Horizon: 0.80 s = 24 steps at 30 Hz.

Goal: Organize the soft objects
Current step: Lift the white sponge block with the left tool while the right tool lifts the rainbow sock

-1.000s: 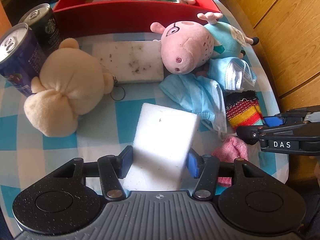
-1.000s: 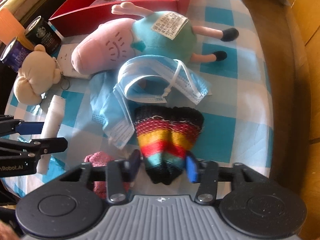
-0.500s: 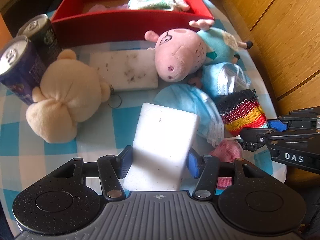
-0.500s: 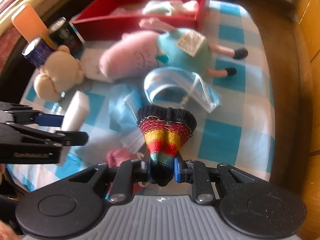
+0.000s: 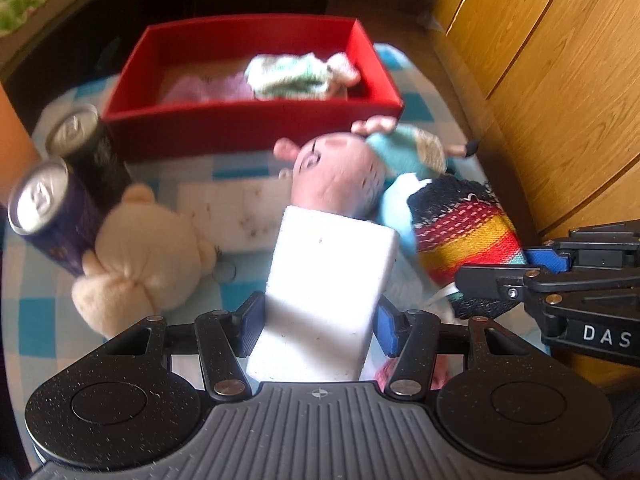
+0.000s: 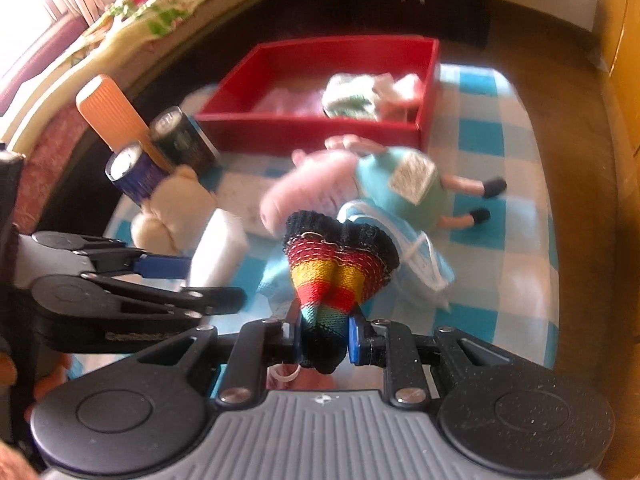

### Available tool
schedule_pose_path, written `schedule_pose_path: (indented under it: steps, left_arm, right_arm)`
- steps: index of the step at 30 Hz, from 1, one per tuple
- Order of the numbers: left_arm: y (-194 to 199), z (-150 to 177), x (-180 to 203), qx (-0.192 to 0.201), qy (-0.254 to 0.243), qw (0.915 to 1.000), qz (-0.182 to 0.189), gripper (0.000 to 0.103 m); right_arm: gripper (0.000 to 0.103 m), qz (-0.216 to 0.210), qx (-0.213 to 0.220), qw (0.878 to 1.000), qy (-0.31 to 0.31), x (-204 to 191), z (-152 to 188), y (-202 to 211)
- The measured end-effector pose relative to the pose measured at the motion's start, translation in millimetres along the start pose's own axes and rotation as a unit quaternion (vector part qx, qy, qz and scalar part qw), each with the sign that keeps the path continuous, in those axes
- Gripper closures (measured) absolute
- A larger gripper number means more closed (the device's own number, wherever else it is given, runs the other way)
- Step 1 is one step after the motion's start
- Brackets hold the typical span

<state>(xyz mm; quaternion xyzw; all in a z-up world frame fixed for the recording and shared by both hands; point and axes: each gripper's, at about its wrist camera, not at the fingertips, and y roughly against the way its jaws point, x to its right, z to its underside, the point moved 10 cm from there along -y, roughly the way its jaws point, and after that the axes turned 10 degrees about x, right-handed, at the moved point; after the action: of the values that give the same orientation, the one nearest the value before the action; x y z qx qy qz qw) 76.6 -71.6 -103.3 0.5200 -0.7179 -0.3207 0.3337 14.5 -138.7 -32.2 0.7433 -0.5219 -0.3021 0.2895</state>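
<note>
My left gripper (image 5: 318, 326) is shut on a white sponge block (image 5: 328, 288) and holds it above the checked tablecloth; the gripper (image 6: 202, 278) and sponge (image 6: 218, 252) also show at the left of the right wrist view. My right gripper (image 6: 324, 340) is shut on a striped knitted sock (image 6: 334, 280), lifted off the cloth; the sock (image 5: 460, 236) also shows in the left wrist view. A red box (image 5: 248, 120) at the back holds a green-white knit (image 5: 296, 76) and a pink cloth. A pink pig plush (image 5: 340, 176) lies in front of the box. A beige bear plush (image 5: 140, 256) lies at the left.
Two drink cans (image 5: 52, 216) stand at the left beside the bear. A dirty white sponge (image 5: 236, 212) lies flat behind the held one. Blue face masks (image 6: 416, 252) lie beside the pig. A small pink cloth (image 5: 384, 372) lies under my left gripper. A wooden cabinet (image 5: 540, 80) is on the right.
My right gripper has shut on the striped sock and lifted it. Both grippers have risen and drawn back from the table. The left keeps its hold on the sponge.
</note>
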Motion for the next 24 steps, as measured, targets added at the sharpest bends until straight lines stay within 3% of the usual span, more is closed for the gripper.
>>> schedule_pose_path:
  steps: [6,9,12,14,17,19,20,22,24]
  left_arm:
    - [14,-19,-2,0.03,0.01,0.9995,0.006,0.046]
    - [12,-18,-7,0.028,0.016,0.9995,0.002,0.046]
    - [9,-12,-10,0.02,0.02,0.9996,0.001,0.046]
    - [11,-13,-11,0.023,0.023,0.9995,0.002,0.046]
    - [15,-18,-9,0.029,0.028,0.9991,0.013,0.045]
    - [15,-18,-8,0.029,0.028,0.9991,0.012,0.045]
    - [15,-17,-8,0.028,0.027,0.9992,0.012,0.045]
    - [15,-14,-7,0.026,0.024,0.9993,0.014,0.045]
    - [14,-12,-8,0.024,0.024,0.9994,0.013,0.045]
  right_arm:
    - [0.103,-0.037,0.028,0.999,-0.01,-10,-22,20]
    - [0.103,-0.012,0.028,1.0,-0.002,-2,-19,17]
    - [0.103,-0.057,0.002,0.997,-0.053,4,-8,14]
    - [0.103,-0.022,0.016,0.999,-0.036,12,-9,17]
    - [0.103,-0.085,0.005,0.994,-0.066,7,-12,24]
    - [0.103,0.005,0.03,1.0,0.002,15,-14,23]
    - [0.103,0.028,0.031,0.999,0.019,18,-12,22]
    - [0.103,-0.005,0.005,1.0,-0.019,21,-1,15]
    - [0.103,0.022,0.004,1.0,-0.001,29,7,13]
